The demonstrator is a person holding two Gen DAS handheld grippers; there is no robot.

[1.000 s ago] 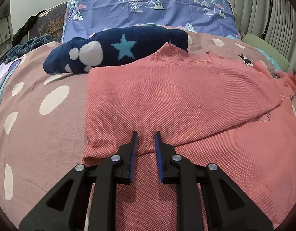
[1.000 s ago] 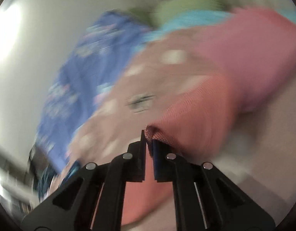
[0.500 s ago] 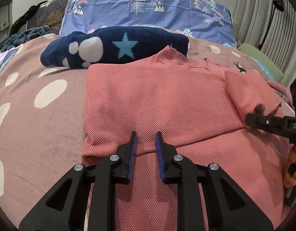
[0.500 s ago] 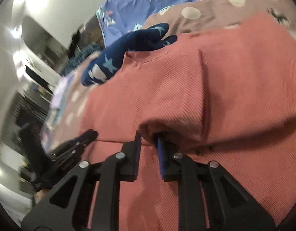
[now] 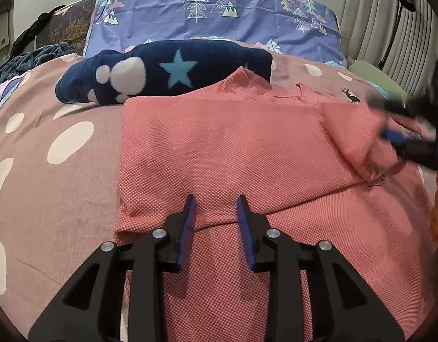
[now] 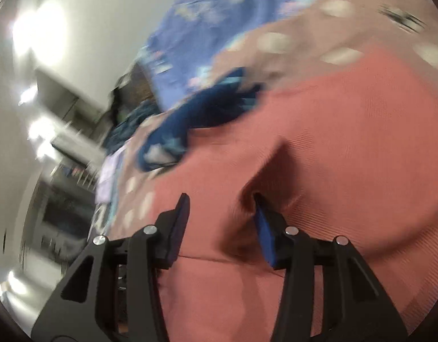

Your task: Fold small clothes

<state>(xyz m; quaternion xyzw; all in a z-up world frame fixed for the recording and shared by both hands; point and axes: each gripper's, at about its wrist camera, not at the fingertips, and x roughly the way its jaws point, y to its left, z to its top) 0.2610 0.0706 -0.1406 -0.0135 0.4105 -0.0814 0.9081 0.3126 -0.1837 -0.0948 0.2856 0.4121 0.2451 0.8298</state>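
Note:
A coral knit shirt (image 5: 233, 148) lies flat on the bed, its left sleeve folded in along a crease near the front. My left gripper (image 5: 216, 211) rests low over that crease; its jaws are opening, with cloth under the gap and neither pad pressing it. The shirt's right sleeve (image 5: 358, 142) is folded over onto the body. My right gripper (image 6: 221, 199), blurred at the right edge of the left wrist view (image 5: 404, 142), stands at that sleeve's edge. Its jaws are opening, and the cloth (image 6: 347, 114) only brushes the right finger.
A folded navy fleece garment (image 5: 167, 71) with a star and white paw print lies just beyond the shirt's collar. The bedspread (image 5: 48, 171) is dusty pink with white dots. A blue tree-print pillow (image 5: 219, 14) and a green cushion (image 5: 384, 82) sit at the back.
My right gripper swung in with the right sleeve pinched, laid it over the shirt's body, then opened and let it go. My left gripper stayed put and its jaws widened.

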